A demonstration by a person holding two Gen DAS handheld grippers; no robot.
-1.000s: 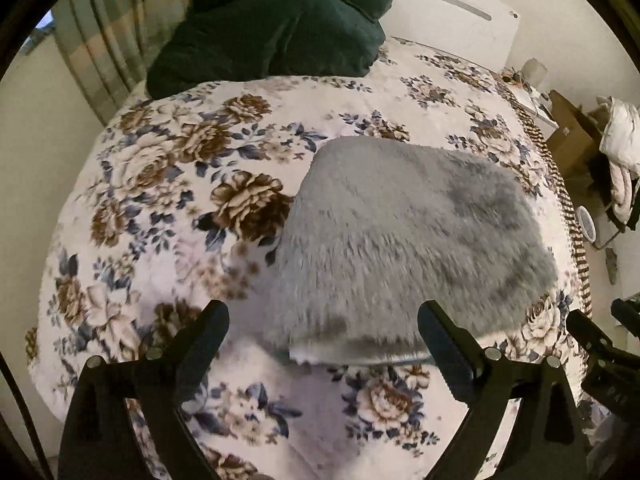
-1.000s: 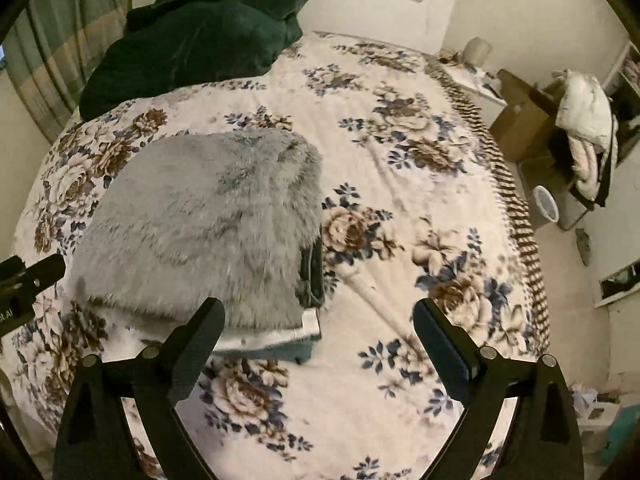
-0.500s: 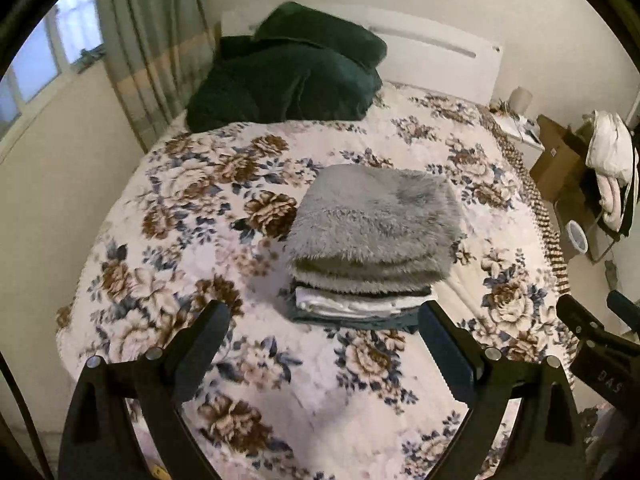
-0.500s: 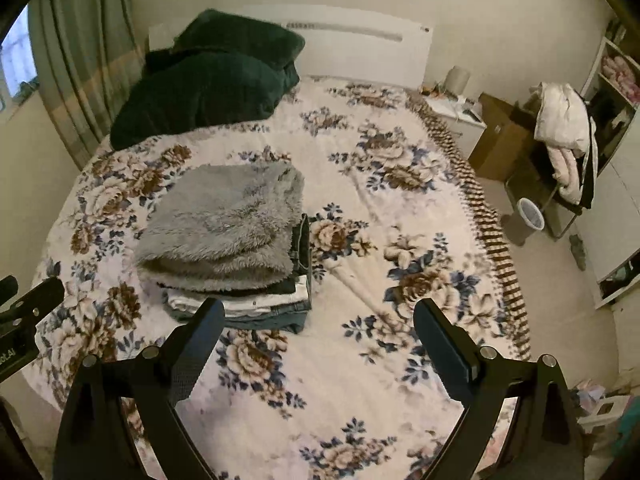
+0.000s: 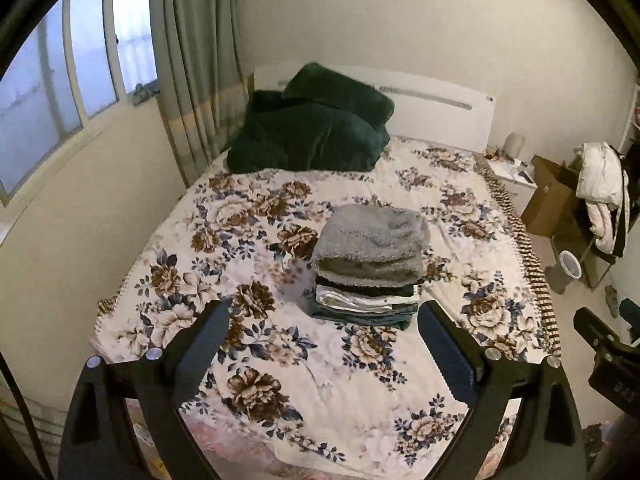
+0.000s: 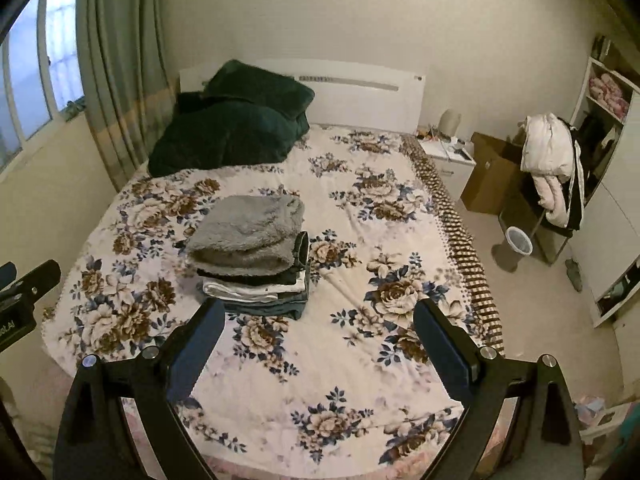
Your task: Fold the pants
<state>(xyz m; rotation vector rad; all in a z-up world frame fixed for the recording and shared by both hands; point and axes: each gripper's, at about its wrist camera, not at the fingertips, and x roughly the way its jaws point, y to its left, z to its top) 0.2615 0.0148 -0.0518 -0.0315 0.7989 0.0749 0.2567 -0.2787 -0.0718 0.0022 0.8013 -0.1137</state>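
A stack of folded clothes (image 5: 368,276) lies on the floral bedspread (image 5: 256,360), topped by fluffy grey folded pants (image 5: 372,240). Under them lie dark, white and blue-grey folded pieces. The stack also shows in the right wrist view (image 6: 252,260), with the grey pants (image 6: 248,232) on top. My left gripper (image 5: 322,320) is open and empty, held back from the stack near the foot of the bed. My right gripper (image 6: 318,318) is open and empty, also well short of the stack. The right gripper's body shows at the left view's right edge (image 5: 608,352).
Dark green pillows (image 5: 312,132) lie at the white headboard (image 5: 436,116). A curtain and window (image 5: 80,64) stand on the left. On the right are a nightstand (image 6: 448,156), a cardboard box (image 6: 492,176), a chair with a white jacket (image 6: 552,160), a bin (image 6: 518,240) and shelves (image 6: 608,92).
Both grippers have pulled back and up from the stack, from right at the grey pants to the foot of the bed. The stack stays still; both stay open.
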